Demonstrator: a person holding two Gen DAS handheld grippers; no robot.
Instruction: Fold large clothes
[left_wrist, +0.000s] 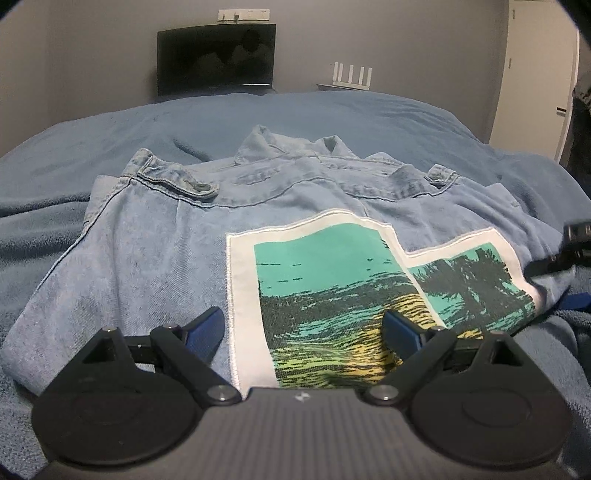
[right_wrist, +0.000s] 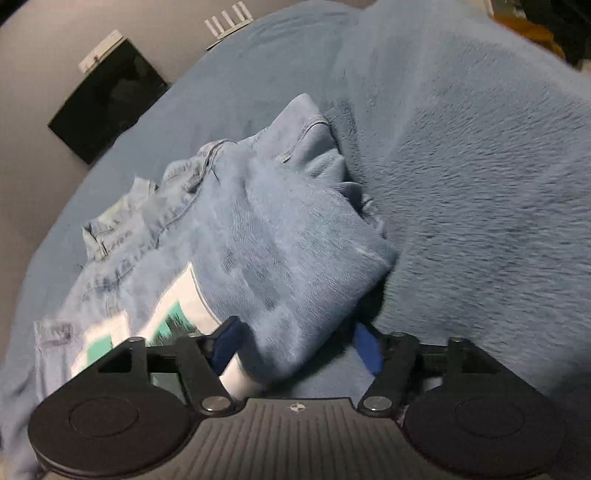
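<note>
A light blue denim jacket (left_wrist: 155, 258) lies back-up on the bed, collar at the far side, with a white-edged teal and yellow beach print (left_wrist: 332, 295) on its back. My left gripper (left_wrist: 303, 328) is open, hovering over the jacket's near hem and the print. In the right wrist view the jacket's right side (right_wrist: 280, 251) is folded over toward the middle. My right gripper (right_wrist: 295, 347) is open, its blue fingers either side of the folded edge, not pinching it. The right gripper also shows at the right edge of the left wrist view (left_wrist: 569, 251).
A blue fleece blanket (left_wrist: 332, 122) covers the bed and rises in a mound at the right (right_wrist: 480, 184). A dark monitor (left_wrist: 216, 59) and a white router (left_wrist: 352, 75) stand against the far wall. A white door (left_wrist: 535, 74) is at the right.
</note>
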